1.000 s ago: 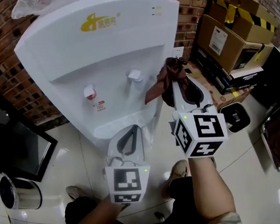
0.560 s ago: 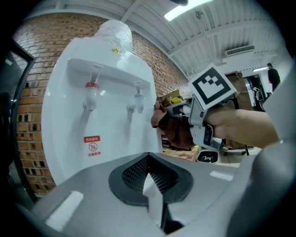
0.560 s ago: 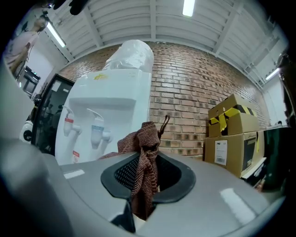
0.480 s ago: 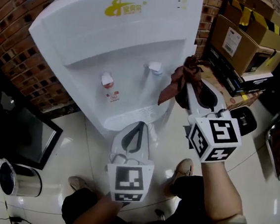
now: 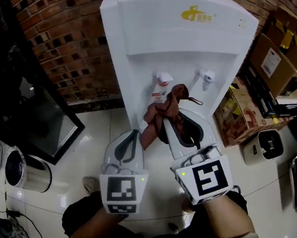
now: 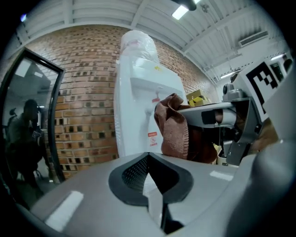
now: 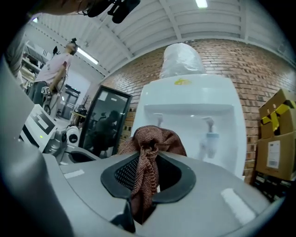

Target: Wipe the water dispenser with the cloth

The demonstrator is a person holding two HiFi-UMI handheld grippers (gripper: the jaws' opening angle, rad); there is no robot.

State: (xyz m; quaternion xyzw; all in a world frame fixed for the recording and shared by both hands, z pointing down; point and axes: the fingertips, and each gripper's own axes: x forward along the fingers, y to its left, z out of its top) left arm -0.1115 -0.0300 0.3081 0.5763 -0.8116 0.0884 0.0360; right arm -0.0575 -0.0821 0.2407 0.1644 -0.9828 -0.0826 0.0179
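At the far left of the head view, a dark glass-door cabinet [image 5: 38, 109] stands against the brick wall [image 5: 68, 28]. A round silvery appliance [image 5: 24, 170] sits on the pale tiled floor [image 5: 92, 126] below it.

The left gripper [image 5: 134, 134] comes next, low in the frame and aimed at the foot of the water dispenser [image 5: 183, 40]. In its own view the left gripper [image 6: 148, 156] has its jaws pressed together with nothing between them.

The white dispenser stands upright against the bricks, with a yellow logo [image 5: 197, 14] on its top panel. In its recess are a red tap [image 5: 163, 79] and, to the right of it, a blue tap [image 5: 209, 76]. The gripper views show a bundle wrapped in clear plastic [image 7: 182, 60] sitting on top.

The reddish-brown cloth [image 5: 162, 112] hangs bunched in front of the recess, just below the red tap. No view settles whether it touches the dispenser's face.

The right gripper [image 5: 171, 114] reaches in from the lower right. In its own view the right gripper [image 7: 147, 155] pinches the cloth [image 7: 150, 152], which is drawn down the slot between the pads and puffs out above the tips.

Stacked cardboard boxes [image 5: 281, 61] fill the right edge, and a small white device [image 5: 267, 147] lies on the floor beside them.
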